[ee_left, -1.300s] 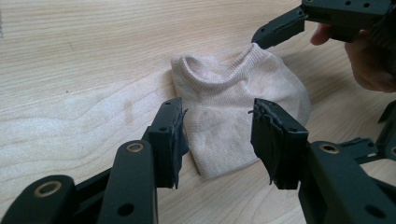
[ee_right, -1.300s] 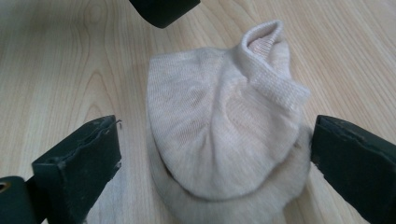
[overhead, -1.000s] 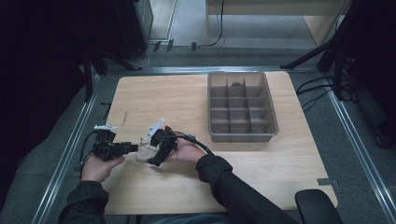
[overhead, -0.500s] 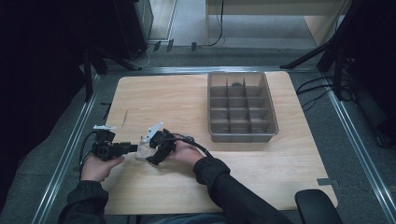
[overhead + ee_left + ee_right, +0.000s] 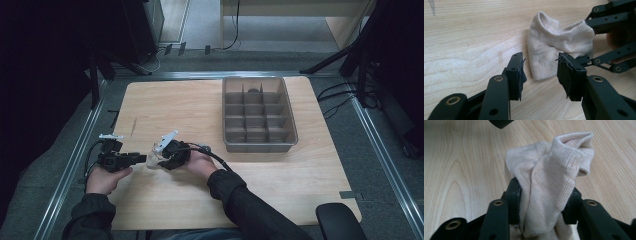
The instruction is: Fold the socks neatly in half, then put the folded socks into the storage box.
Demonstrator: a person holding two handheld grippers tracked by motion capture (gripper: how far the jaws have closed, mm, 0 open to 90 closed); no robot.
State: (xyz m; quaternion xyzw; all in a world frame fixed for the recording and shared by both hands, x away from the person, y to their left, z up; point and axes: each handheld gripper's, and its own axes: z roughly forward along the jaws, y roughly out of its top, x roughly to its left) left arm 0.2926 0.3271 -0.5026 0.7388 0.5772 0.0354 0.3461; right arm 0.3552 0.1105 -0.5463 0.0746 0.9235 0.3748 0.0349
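Cream sock at the worktop's near-left edge — soft, light, limp knit. Right gripper: jaws, just closing, pinch its bunched body. Left gripper: jaws half apart, gripping nothing. The ribbed cuff looks the firmest hold — loose fabric would likely slip.

Cream knit sock — bunched, cuff up — on the wooden table.
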